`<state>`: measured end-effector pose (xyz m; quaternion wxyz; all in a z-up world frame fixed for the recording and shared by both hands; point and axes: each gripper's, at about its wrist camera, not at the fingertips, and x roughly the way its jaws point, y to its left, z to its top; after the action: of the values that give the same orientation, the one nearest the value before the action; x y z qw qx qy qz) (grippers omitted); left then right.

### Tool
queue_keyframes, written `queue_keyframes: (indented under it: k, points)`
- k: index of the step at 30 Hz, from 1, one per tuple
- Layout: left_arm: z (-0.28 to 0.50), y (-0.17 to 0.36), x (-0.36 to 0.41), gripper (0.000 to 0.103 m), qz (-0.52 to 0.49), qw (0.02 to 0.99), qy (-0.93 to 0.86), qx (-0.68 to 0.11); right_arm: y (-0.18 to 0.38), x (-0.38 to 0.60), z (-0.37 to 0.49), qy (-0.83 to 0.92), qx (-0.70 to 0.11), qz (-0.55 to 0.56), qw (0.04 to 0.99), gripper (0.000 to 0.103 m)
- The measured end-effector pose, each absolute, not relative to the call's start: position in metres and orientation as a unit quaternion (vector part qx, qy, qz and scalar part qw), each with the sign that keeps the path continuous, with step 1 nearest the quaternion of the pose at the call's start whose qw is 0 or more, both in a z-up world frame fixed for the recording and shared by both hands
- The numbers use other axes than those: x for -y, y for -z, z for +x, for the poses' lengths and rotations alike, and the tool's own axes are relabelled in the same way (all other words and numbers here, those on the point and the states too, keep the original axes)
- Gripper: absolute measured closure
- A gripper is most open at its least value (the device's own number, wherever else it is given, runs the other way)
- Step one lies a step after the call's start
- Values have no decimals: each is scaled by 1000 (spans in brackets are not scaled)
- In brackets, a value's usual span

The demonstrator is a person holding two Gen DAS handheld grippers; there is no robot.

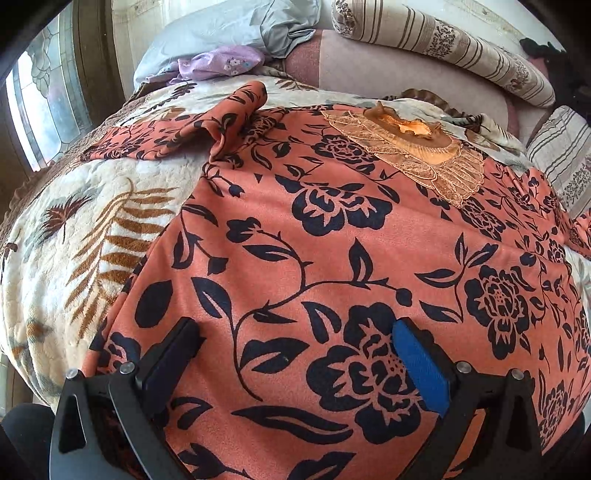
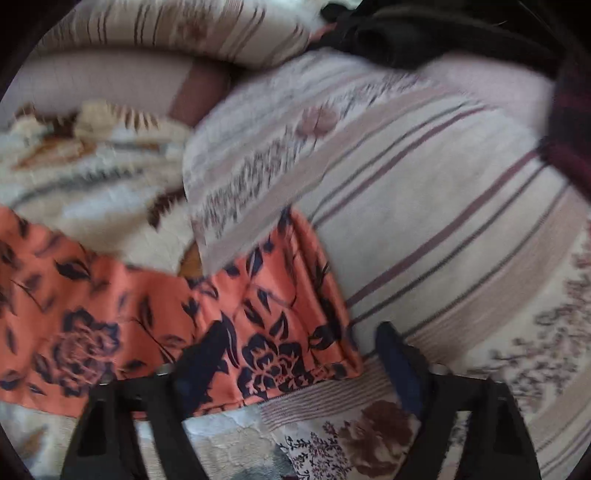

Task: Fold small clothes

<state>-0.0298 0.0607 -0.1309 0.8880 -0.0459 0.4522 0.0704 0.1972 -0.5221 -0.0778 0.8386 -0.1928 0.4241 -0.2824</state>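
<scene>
A salmon-orange top with a dark flower print and a lace collar lies spread face up on a cream leaf-patterned blanket. Its left sleeve is bunched near the top. My left gripper is open and hovers just over the lower body of the top, with nothing pinched between its fingers. In the blurred right wrist view, the other sleeve drapes onto a striped pillow. My right gripper stands open, its fingers on either side of the sleeve's cuff end.
Striped pillows and a grey cloth with a lilac garment sit at the bed's head. A window is on the left. Dark clothing lies beyond the pillow on the right.
</scene>
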Motion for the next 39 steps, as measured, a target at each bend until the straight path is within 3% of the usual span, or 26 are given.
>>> queue_keyframes:
  k: [1, 4, 8, 12, 20, 26, 29, 30, 31, 32, 34, 39]
  points:
    - [-29, 131, -61, 0, -48, 886, -69, -455, 88, 529, 202, 294, -446, -191, 824, 72]
    - [-25, 130, -64, 0, -48, 885, -63, -460, 89, 548, 194, 285, -465, -110, 831, 79]
    - [-23, 130, -66, 0, -45, 883, -48, -464, 50, 559, 177, 196, -441, 64, 873, 82]
    - [-23, 127, -70, 0, -48, 884, -31, -464, -9, 529, 162, 90, -390, 162, 902, 82]
    - [-39, 112, -100, 0, -94, 905, -28, -414, -98, 334, 154, -146, -333, 219, 905, 82]
    - [-50, 101, -141, 0, -162, 912, -65, -371, -71, 153, 156, -281, -348, 232, 864, 81]
    - [-50, 102, -159, 0, -204, 904, -72, -368, -4, 91, 165, -287, -387, 241, 842, 76]
    - [-50, 103, -164, 0, -215, 901, -73, -369, 24, 76, 170, -283, -410, 242, 833, 65]
    - [-50, 104, -166, 0, -221, 900, -74, -369, 59, 62, 173, -280, -446, 242, 815, 25]
    - [-50, 105, -168, 0, -227, 898, -74, -370, 97, 52, 176, -269, -493, 231, 794, 13]
    - [-50, 106, -170, 0, -231, 896, -72, -372, 149, 53, 172, -223, -549, 217, 776, 14]
    - [-54, 102, -167, 0, -230, 900, -61, -365, 107, 121, 117, -258, -460, 218, 821, 14]
